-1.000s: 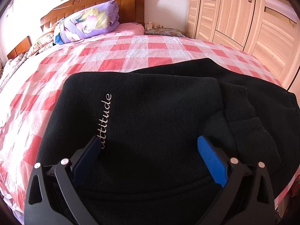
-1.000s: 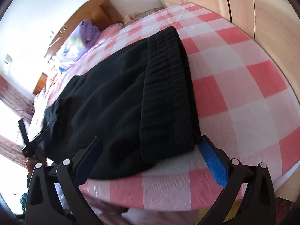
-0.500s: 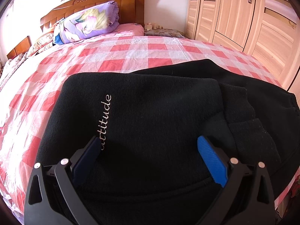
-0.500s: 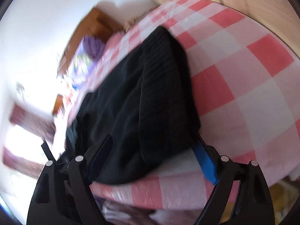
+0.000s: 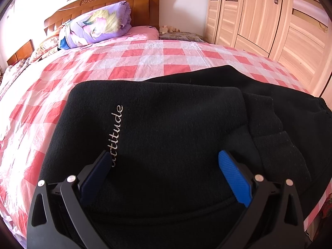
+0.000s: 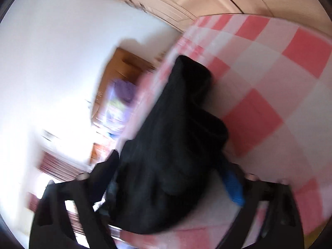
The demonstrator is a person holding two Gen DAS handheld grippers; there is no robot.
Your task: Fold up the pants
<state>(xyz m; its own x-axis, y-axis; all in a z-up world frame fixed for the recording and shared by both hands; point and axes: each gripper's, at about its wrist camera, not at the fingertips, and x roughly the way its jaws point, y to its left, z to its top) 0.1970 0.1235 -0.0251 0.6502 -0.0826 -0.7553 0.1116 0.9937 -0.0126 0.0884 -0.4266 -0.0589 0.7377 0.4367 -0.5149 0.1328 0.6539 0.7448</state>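
Black pants lie folded on a pink-and-white checked bedspread, near the foot edge of the bed, white lettering on the top layer; the left gripper hangs over them with its 2 blue fingers spread wide, gripping nothing; in the blurred, tilted right wrist view, the right gripper has just been closing, its jaws straddling the end of the pants, and whether the pads press the cloth cannot be told; beyond the pants, a purple rolled quilt sits against a wooden headboard; a tall wooden wardrobe lines the right side; a low table stands between the two.
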